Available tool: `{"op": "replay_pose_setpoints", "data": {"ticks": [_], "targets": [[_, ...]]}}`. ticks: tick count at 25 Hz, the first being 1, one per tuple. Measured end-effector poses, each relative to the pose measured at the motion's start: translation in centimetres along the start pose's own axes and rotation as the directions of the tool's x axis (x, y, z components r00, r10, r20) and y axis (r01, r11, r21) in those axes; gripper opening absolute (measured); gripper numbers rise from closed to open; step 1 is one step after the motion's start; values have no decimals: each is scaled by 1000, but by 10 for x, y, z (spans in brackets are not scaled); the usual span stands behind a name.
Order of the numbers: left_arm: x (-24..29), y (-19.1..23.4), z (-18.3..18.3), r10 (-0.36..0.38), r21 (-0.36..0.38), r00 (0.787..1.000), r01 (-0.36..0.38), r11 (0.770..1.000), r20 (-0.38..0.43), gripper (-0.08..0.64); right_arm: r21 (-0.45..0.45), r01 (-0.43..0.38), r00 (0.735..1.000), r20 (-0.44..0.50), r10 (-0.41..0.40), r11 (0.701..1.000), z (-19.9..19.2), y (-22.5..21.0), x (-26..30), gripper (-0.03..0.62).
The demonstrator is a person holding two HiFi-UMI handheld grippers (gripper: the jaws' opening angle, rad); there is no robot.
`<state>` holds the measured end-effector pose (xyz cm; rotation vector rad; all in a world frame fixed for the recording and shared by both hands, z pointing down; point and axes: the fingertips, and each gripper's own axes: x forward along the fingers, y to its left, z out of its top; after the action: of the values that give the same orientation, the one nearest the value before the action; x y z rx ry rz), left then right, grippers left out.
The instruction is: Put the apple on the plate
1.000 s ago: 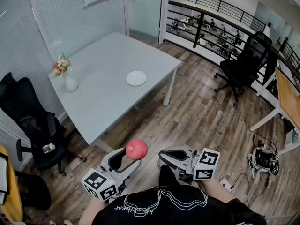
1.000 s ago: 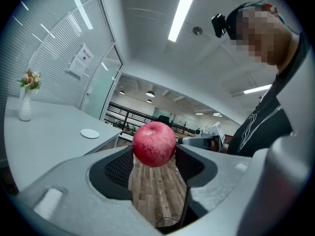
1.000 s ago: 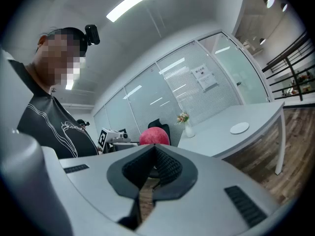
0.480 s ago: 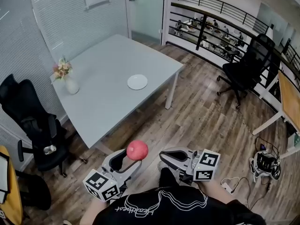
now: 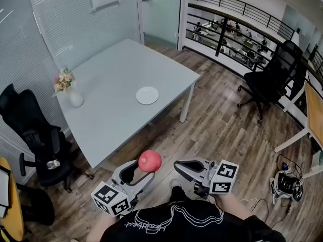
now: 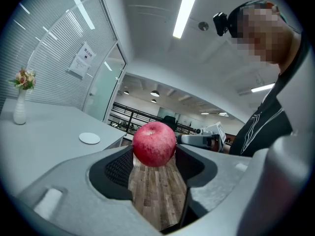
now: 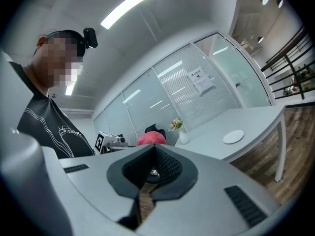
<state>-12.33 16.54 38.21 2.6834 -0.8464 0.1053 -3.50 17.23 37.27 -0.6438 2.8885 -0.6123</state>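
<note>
Closing on the bench (image 5: 108, 112) now: against a second ago, it and the white plate (image 5: 147, 95) have slid lower and nearer in the head view, so I'm walking the load forward, not reaching yet. The grip hasn't changed: my left gripper (image 5: 144, 168) has its jaws spread wide and clamped on the red apple (image 5: 150, 161), a pad on each side, the fruit riding at the tips above the wooden floor (image 5: 222, 130). My right gripper (image 5: 177, 166) travels just beside the apple, jaws pressed together on nothing. So the carry is under way and the placing hasn't begun; the apple is well apart from the plate. The bench's near corner points at me, and its edge lies between me and the plate, which sits well in from the rim with bare top all round it. The vase of flowers (image 5: 70, 95) stands far off by the left edge, no bother. A black chair (image 5: 38, 140) crowds the bench's left side, while the floor by the bench leg (image 5: 185, 105) looks open, so I judge the right the easier way in.
</note>
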Motion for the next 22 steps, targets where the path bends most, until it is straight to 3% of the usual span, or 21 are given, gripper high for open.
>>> {"op": "replay_pose_setpoints", "data": {"ticks": [16,22], "targets": [[169,47,70,44,34,999,-45,998,23,272,5,-20,1000,22,20,1000,92,-157,-35,9],[200,57,84,91,50,995,-93,994,51,272,-11,-37,999,4,37,999,107,-191,-41,9]]}}
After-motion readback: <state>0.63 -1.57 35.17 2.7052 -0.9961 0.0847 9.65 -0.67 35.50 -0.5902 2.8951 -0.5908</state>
